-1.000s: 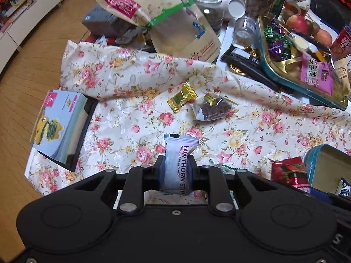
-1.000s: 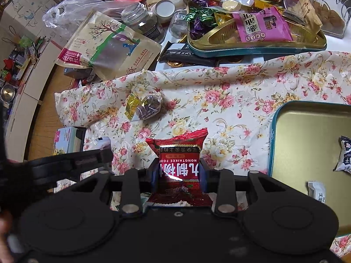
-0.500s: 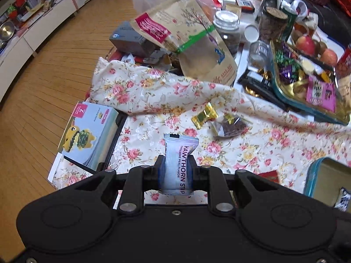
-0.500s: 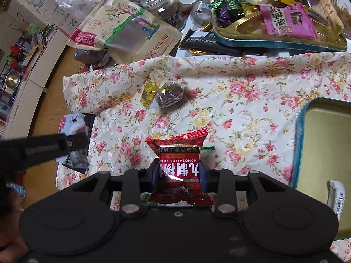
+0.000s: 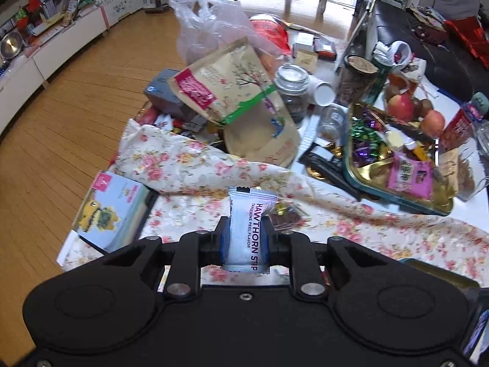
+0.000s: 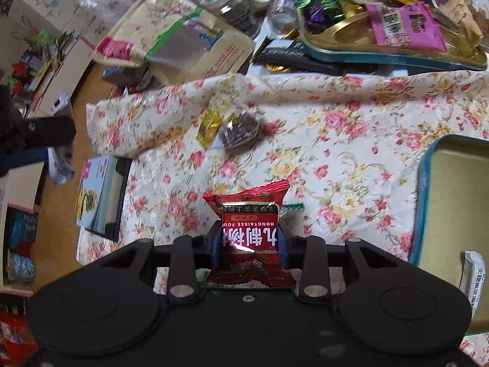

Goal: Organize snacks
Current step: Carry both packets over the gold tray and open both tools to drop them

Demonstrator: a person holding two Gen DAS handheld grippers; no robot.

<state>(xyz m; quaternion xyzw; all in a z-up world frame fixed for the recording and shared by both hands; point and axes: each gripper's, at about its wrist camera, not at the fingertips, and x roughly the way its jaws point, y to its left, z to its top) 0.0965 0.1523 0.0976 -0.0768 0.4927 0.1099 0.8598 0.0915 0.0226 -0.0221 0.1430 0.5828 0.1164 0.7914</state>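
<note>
My left gripper (image 5: 245,235) is shut on a white hawthorn strip packet (image 5: 249,226) and holds it high above the floral cloth (image 5: 189,162). My right gripper (image 6: 250,241) is shut on a red snack packet (image 6: 249,229) above the same cloth (image 6: 351,128). A yellow candy (image 6: 208,125) and a clear packet of dark pieces (image 6: 240,128) lie together on the cloth; the clear packet shows just past the white packet in the left wrist view (image 5: 285,217). A teal tin with a gold inside (image 6: 452,202) is at the right and holds a white packet (image 6: 473,278).
A second teal-rimmed gold tray (image 5: 397,168) full of candies stands at the back right, also in the right wrist view (image 6: 382,52). A large paper pouch (image 5: 241,104), jars (image 5: 292,91), apples (image 5: 400,107) and a plastic bag crowd the back. A boxed book (image 5: 113,211) lies at the cloth's left edge.
My left gripper has risen and drawn back with the white packet, so the table looks farther off. My right gripper has shifted slightly with the red packet still held.
</note>
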